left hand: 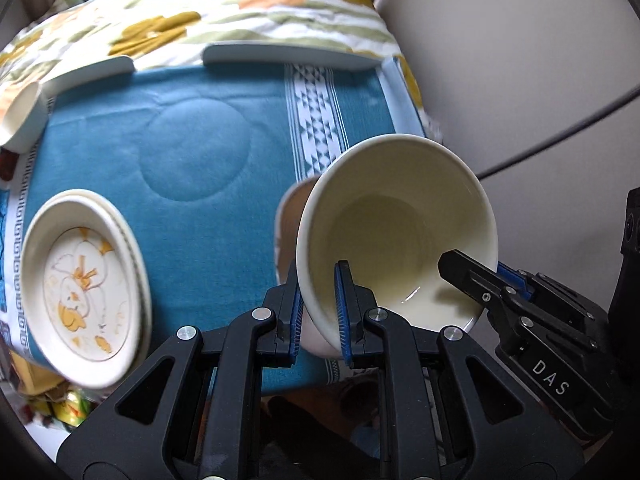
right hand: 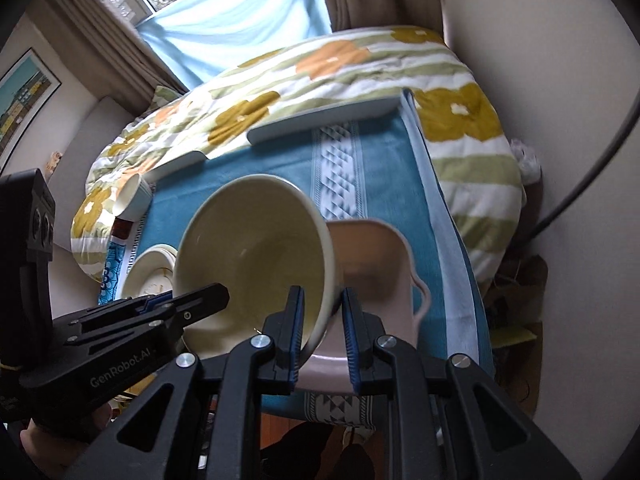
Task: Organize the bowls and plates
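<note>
Both grippers hold one cream bowl tilted above the blue cloth. In the left wrist view my left gripper is shut on the bowl's near wall, one pad inside and one outside. My right gripper comes in from the right and clamps the rim. In the right wrist view the right gripper is shut on the bowl, and the left gripper grips its left rim. A pink pot with side handles stands right behind and under the bowl. A stack of patterned plates lies to the left.
A blue table cloth covers the table. Two flat white trays lie along its far edge, and a small white cup stands at the far left. A floral quilt lies beyond; a wall stands to the right.
</note>
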The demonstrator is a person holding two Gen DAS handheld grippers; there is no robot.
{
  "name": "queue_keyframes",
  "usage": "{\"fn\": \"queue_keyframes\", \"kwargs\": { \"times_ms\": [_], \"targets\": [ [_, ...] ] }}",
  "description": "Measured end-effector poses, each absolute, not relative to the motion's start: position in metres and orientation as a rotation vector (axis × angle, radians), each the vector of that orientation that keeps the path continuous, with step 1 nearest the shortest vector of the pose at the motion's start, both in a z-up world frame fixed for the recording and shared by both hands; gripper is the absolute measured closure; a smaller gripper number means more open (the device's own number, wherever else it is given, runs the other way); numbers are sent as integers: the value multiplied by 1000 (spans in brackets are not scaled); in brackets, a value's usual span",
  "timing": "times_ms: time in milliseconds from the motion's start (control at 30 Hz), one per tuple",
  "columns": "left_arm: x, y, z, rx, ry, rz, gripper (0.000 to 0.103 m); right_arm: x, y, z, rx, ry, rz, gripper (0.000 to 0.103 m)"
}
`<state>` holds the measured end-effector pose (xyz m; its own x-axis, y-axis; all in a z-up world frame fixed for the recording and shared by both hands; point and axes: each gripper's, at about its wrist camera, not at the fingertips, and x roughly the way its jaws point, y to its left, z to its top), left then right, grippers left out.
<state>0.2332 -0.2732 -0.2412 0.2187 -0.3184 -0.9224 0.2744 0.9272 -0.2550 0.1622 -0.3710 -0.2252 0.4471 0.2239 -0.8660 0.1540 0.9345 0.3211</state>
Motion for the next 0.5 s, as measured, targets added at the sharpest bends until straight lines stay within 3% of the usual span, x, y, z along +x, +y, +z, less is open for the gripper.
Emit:
{"fn": "queue_keyframes", "kwargs": {
  "times_ms": [500],
  "targets": [
    [252,-316,-296,180,1376,-415,90,169,-382,-277,346,1243,-35,86]
  ]
}}
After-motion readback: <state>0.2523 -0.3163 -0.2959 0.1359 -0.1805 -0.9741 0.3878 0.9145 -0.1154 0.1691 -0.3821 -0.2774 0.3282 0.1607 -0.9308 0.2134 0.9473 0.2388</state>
